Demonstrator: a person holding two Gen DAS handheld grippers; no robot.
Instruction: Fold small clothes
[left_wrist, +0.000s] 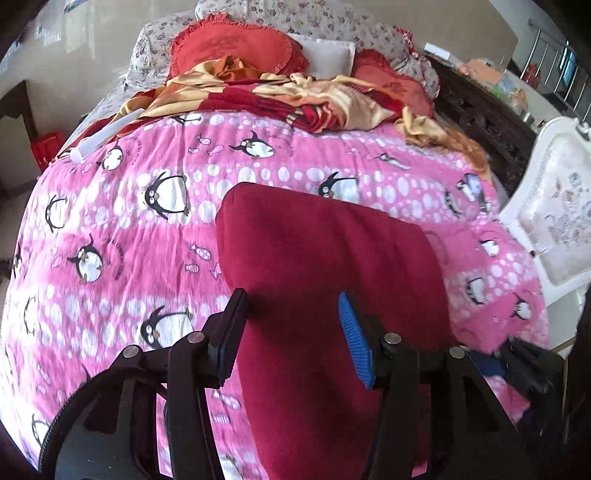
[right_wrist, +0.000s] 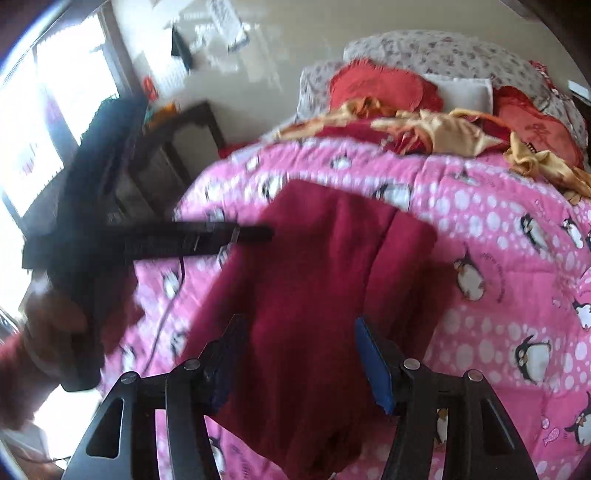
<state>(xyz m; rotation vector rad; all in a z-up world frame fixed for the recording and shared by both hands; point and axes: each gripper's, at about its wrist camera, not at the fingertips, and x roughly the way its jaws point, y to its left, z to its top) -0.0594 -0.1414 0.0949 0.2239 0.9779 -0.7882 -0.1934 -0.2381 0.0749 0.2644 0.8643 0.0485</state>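
Left claw (left_wrist: 291, 325) open over unlabelled maroon garment (left_wrist: 317, 258).

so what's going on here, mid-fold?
A person is folding a dark red garment spread on a bed with a pink penguin quilt, one tool in each hand. The left hand-held gripper and the right hand-held gripper both hang over the garment's near end with jaws apart, gripping nothing. The cloth lies flat, apparently already folded lengthwise, with a seam line visible in the right wrist view. Red cushions and a crumpled blanket sit at the head.
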